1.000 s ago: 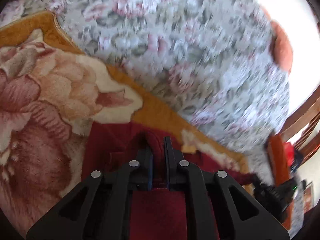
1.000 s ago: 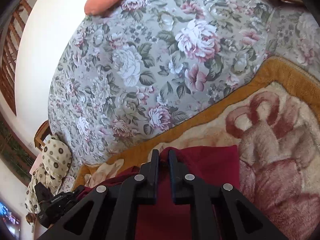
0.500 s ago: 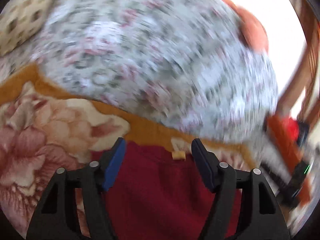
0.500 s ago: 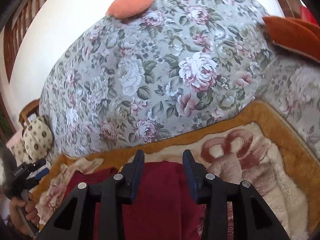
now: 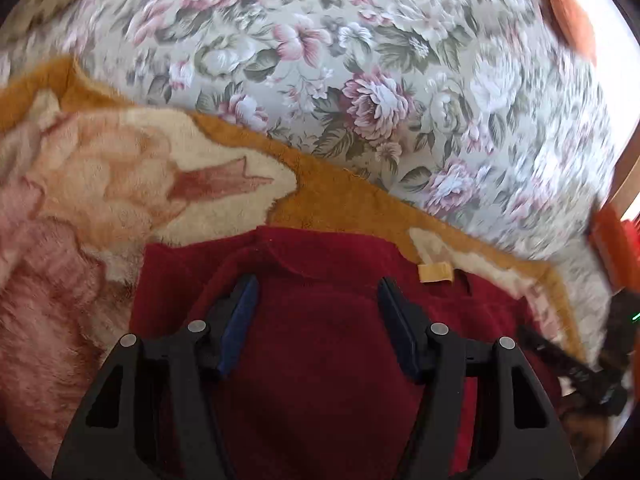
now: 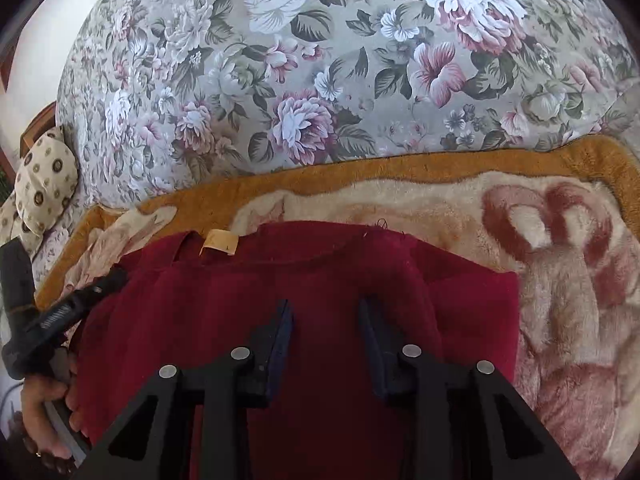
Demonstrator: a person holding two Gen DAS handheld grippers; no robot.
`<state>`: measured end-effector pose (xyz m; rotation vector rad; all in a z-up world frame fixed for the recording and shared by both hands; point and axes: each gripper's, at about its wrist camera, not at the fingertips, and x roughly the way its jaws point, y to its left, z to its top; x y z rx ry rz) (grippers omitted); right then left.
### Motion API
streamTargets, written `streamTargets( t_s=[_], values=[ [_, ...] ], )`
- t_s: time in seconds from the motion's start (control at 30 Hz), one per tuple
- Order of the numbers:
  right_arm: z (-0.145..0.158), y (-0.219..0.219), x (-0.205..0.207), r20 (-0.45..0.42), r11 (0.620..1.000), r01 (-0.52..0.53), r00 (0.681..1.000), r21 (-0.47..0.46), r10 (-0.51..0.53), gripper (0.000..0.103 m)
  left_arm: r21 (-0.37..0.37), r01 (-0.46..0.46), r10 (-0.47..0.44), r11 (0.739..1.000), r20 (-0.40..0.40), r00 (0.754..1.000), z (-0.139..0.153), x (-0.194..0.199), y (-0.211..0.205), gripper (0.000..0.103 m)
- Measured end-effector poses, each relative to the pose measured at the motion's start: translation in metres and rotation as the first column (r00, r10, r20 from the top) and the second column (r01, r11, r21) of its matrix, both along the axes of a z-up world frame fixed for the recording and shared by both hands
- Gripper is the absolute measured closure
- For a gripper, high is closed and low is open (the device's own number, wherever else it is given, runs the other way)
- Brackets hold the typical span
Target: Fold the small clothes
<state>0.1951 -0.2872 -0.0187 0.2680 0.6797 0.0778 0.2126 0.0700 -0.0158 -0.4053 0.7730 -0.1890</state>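
Floral bedding fills the background of the left wrist view: a grey-green flowered cover [image 5: 360, 80], smeared by motion blur toward the right edge, so the orange cushion [image 5: 568, 12] up there is just a soft blob. Below it lies a plush blanket [image 5: 120, 184] with a mustard border and big pink roses, and the dark red garment [image 5: 320, 344] is spread flat on it with a tan label [image 5: 435, 272] at its far edge. Its near part is hidden under the left hand-held gripper [image 5: 316, 312]. A second ago these jaws were pinched on a ridge of the red cloth; now they're spread well apart and have just been opening, with flat fabric under the gap and nothing gripped. At the far right a dark bit of the other tool is cut off by the lens rim, hard to read.

Right wrist view is way sharper. Same flowered cover [image 6: 320, 80], same blanket [image 6: 560, 260], plus a cream dotted pillow [image 6: 44, 176] half cut off at the left. The garment [image 6: 280, 288] lies flat, label [image 6: 219, 242] at the far hem. The right hand-held gripper [image 6: 324, 332] was also clamped on a fold before; its jaws are now moderately parted, a bit narrower than half a second back after closing slightly, over the cloth and gripping nothing. At lower left the person's left hand [image 6: 44, 404] holds the other tool's handle, partly out of frame.
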Motion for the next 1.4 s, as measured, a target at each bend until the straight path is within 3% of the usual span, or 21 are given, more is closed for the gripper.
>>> streamTargets(
  t_s=[0.07,0.6,0.67,0.8,0.93,1.0,1.1,1.23,1.27,1.4],
  values=[
    [-0.003,-0.001,0.000,0.012,1.000,-0.003,1.000,0.005,0.003,0.071,-0.025,-0.003,0.004,1.000,0.008,1.000,-0.002,0.000,0.003,0.041],
    [0.001,0.018,-0.007,0.046,0.996,0.012,0.999,-0.083,-0.008,0.065,-0.022,0.002,-0.002,1.000,0.016,1.000,-0.001,0.002,-0.001,0.039],
    [0.008,0.020,-0.019,0.057,0.997,0.015,0.998,-0.077,-0.010,0.065,-0.025,0.003,-0.002,1.000,0.016,1.000,-0.002,0.003,-0.001,0.039],
    [0.035,0.030,-0.062,0.111,0.982,0.034,0.994,-0.185,-0.013,0.065,-0.027,0.002,-0.002,1.000,0.017,1.000,-0.002,0.003,-0.001,0.039],
    [0.048,0.022,-0.110,0.129,0.969,0.127,0.986,-0.210,-0.102,0.065,-0.022,0.002,-0.002,1.000,0.016,1.000,-0.001,0.003,-0.002,0.039],
    [0.052,0.018,-0.135,0.130,0.942,0.204,0.976,-0.267,-0.174,0.065,-0.019,0.002,-0.002,1.000,0.016,1.000,0.000,0.002,-0.002,0.039],
    [0.054,0.014,-0.165,0.137,0.944,0.226,0.971,-0.241,-0.197,0.065,-0.031,0.004,-0.003,1.000,0.020,1.000,0.000,0.001,-0.001,0.039],
    [0.069,0.015,-0.196,0.265,0.931,0.257,0.946,-0.261,-0.187,0.059,-0.036,0.004,-0.003,0.999,0.022,1.000,0.000,-0.001,0.000,0.039],
    [0.069,0.014,-0.195,0.264,0.930,0.254,0.947,-0.264,-0.184,0.059,-0.031,0.002,-0.002,1.000,0.020,1.000,0.000,-0.001,-0.001,0.039],
    [0.057,0.008,-0.188,0.129,0.946,0.208,0.975,-0.248,-0.181,0.059,-0.001,-0.001,0.001,1.000,0.011,1.000,0.001,0.000,-0.005,0.039]
  ],
)
